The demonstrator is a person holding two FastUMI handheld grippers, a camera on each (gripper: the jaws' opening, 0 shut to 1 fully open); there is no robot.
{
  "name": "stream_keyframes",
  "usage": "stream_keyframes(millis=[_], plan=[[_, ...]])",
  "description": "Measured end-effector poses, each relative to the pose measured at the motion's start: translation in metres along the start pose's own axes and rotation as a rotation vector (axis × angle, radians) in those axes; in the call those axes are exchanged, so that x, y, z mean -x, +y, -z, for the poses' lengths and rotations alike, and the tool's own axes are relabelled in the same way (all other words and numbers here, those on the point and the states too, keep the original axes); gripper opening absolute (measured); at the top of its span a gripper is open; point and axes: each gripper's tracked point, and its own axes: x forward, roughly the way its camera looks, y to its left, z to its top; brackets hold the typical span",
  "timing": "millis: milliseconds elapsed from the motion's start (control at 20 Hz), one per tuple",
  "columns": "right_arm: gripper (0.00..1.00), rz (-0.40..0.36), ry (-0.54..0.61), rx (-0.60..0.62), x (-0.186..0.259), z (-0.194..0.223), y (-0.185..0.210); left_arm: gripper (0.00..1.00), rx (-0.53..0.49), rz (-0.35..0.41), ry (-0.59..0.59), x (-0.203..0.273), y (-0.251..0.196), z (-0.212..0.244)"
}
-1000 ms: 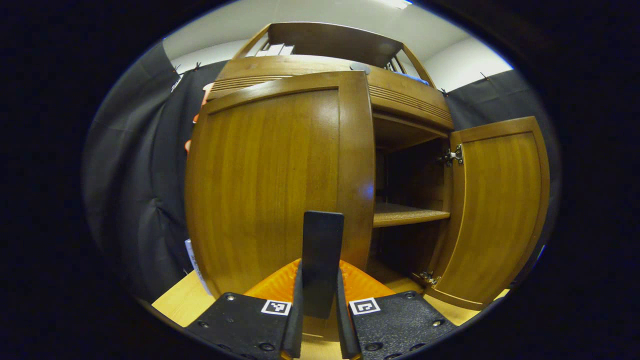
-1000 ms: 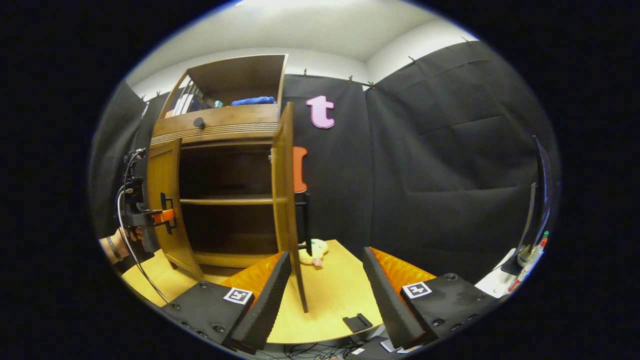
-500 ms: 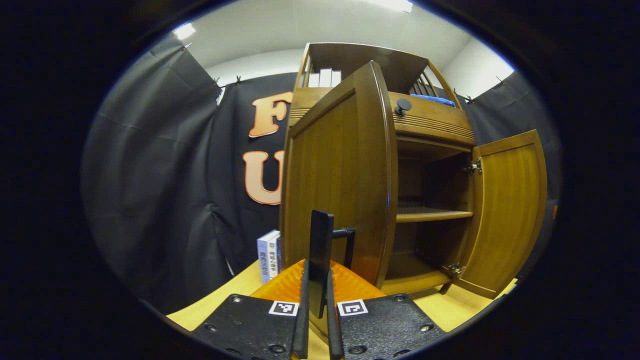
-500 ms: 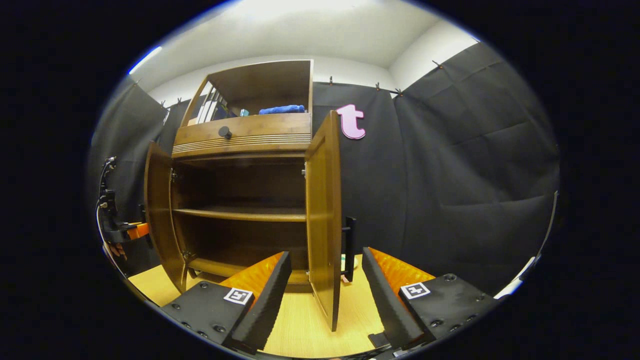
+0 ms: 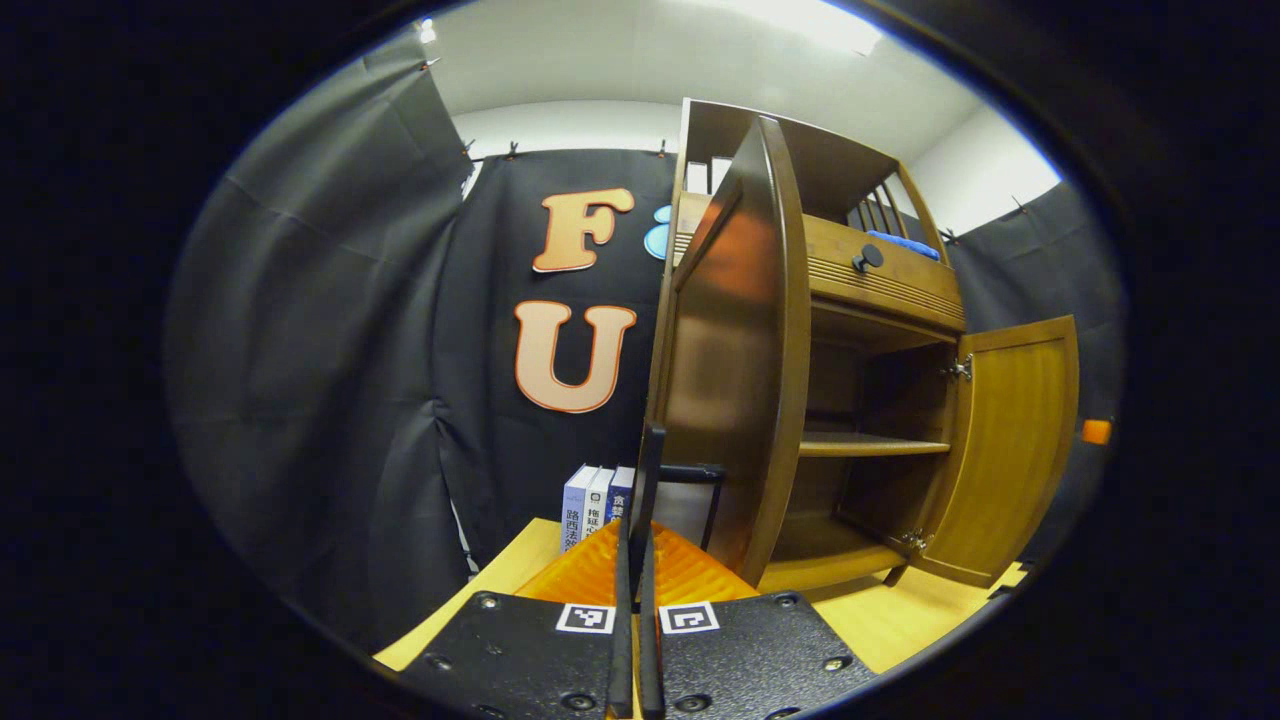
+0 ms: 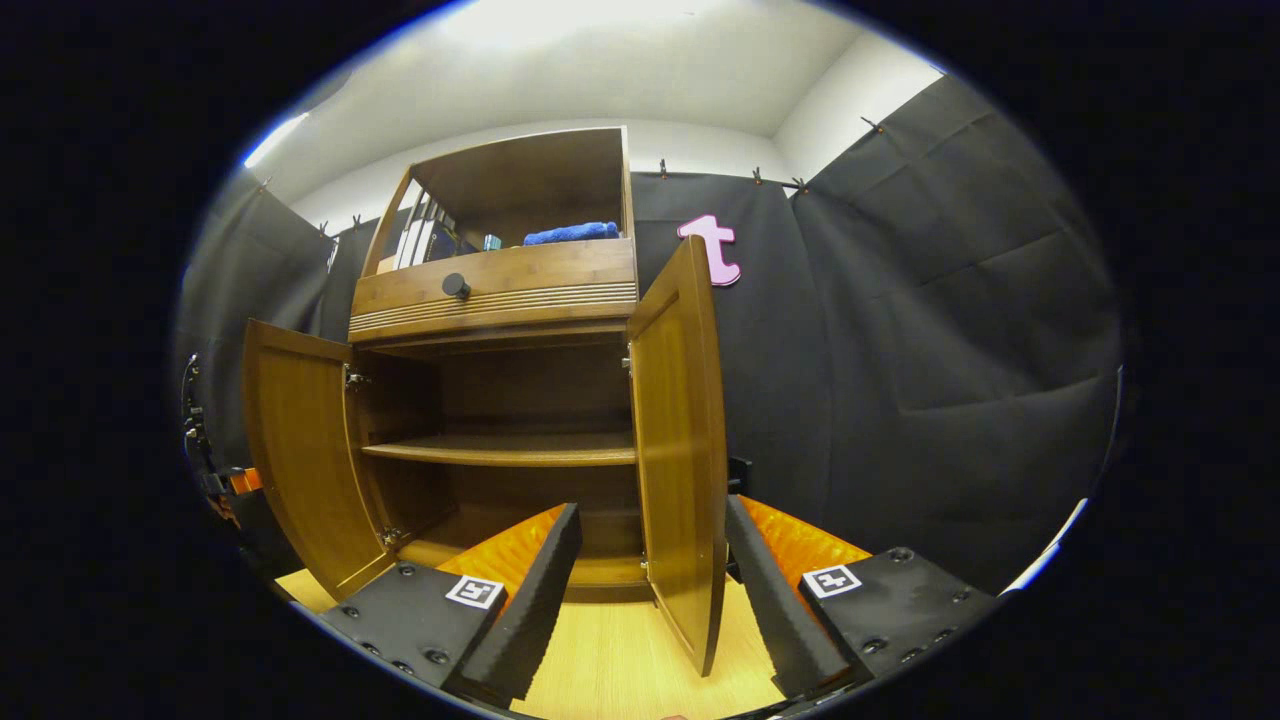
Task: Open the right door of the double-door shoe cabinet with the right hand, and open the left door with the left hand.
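Wooden cabinet [image 6: 495, 285] doors swung wide: left gripper [image 5: 632, 560] clamped on left handle [image 5: 690, 472], right gripper [image 6: 650, 575] agape, empty, astride right door [image 6: 680, 440].

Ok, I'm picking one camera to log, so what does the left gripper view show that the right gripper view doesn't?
Left gripper view: books beside the shoe cabinet, and the left gripper shut on the handle of the left door. Right gripper view: the right gripper open, its fingers either side of the right door. Shared: both doors open, the shelf, the knob, the blue cloth.
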Motion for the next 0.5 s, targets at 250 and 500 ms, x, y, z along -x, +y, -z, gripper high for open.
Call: stream_keyframes(millis=[250,500], plan=[[0.93,0.02,0.017,-0.023,-0.005,0.002,-0.001,0.04,-0.05,0.098,0.028,0.001,0.012,0.001],[0.94,0.019,0.01,0.005,-0.019,-0.006,0.007,0.05,-0.053,0.001,0.089,0.041,0.045,0.022]])
